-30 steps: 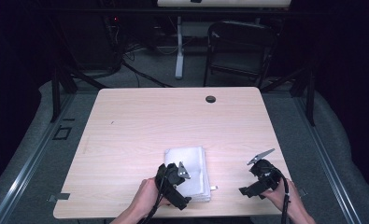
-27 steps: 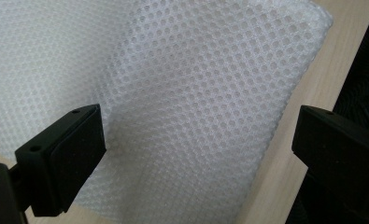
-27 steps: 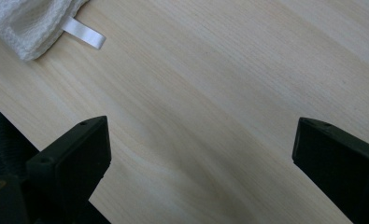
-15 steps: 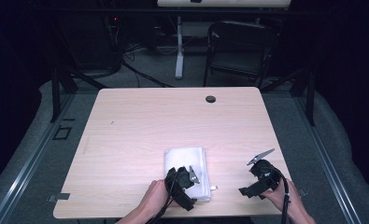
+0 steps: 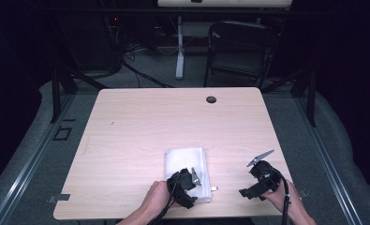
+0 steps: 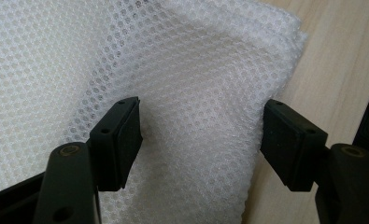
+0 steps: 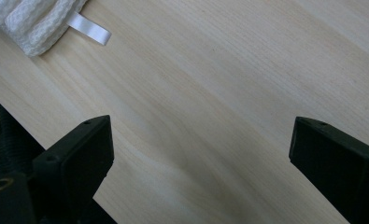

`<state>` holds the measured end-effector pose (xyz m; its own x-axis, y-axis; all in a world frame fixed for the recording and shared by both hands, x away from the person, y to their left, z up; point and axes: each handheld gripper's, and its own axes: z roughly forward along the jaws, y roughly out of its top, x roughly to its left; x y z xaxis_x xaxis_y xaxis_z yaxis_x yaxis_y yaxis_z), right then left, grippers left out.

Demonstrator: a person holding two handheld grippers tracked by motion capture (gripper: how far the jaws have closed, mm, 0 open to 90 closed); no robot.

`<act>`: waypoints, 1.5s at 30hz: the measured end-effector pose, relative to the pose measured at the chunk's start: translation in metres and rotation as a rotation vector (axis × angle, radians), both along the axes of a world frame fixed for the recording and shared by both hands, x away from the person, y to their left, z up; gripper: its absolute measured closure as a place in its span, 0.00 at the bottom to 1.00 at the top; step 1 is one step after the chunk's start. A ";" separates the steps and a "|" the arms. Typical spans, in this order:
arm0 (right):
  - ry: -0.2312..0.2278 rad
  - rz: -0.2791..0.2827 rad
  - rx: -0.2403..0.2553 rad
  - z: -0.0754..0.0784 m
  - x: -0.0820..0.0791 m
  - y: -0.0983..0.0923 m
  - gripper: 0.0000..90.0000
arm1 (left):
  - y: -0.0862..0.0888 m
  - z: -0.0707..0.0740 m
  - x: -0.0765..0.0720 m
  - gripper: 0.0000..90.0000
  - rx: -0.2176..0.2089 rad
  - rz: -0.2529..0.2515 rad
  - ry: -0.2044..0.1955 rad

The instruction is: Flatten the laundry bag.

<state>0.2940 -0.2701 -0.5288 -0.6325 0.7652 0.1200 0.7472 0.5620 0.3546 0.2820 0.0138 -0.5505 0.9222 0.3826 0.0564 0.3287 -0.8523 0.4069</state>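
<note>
A folded white mesh cloth lies near the front of the wooden table. My left gripper points down on the cloth's near end. In the left gripper view its jaws have just been closing, with a raised fold of the cloth between them; one pad sits on the mesh, the other stands at the cloth's edge, and a wide gap is left. My right gripper hovers at the front right, and its jaws stand open over bare wood. The cloth's corner and white tag lie off to their side.
A small white tag sticks out of the cloth towards the right gripper. A black grommet hole sits near the table's far edge. A dark folding chair stands behind the table. Both hands are close to the table's front edge.
The left gripper has shifted right, from the cloth's near left corner onto its near end, and its jaws have narrowed around a fold. The right gripper has stayed put.
</note>
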 end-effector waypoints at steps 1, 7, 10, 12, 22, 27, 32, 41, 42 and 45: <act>-0.003 0.003 -0.007 0.000 0.000 0.000 0.07 | 0.000 0.000 0.000 0.41 0.003 -0.002 0.000; 0.005 0.010 0.003 0.000 0.000 0.001 0.07 | 0.002 0.001 0.001 0.48 -0.009 -0.022 0.019; 0.003 0.004 0.011 -0.001 -0.001 0.003 0.07 | 0.002 0.001 0.002 0.53 -0.013 -0.031 0.029; 0.010 0.026 0.009 0.000 0.000 0.003 0.07 | 0.004 0.001 0.003 0.54 -0.023 -0.023 0.039; -0.001 0.030 0.041 0.000 -0.002 0.012 0.11 | 0.007 0.001 0.007 0.63 -0.042 -0.001 0.058; 0.006 0.058 0.014 0.000 -0.001 0.017 0.12 | 0.009 0.002 0.009 0.63 -0.059 0.002 0.079; 0.006 0.053 0.041 -0.001 -0.002 0.019 0.13 | 0.011 0.004 0.011 0.60 -0.068 -0.011 0.093; -0.005 0.074 0.025 0.001 -0.003 0.022 0.16 | 0.013 0.005 0.013 0.74 -0.084 -0.004 0.106; -0.004 0.071 0.037 0.000 -0.003 0.023 0.18 | 0.013 0.005 0.013 0.75 -0.079 -0.004 0.102; -0.005 0.094 0.001 0.001 -0.003 0.025 0.24 | 0.013 0.005 0.013 0.78 -0.081 -0.006 0.100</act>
<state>0.2911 -0.2455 -0.5283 -0.7022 0.7022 0.1177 0.6894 0.6293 0.3587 0.2948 0.0267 -0.5457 0.9241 0.3764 -0.0664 0.3657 -0.8203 0.4398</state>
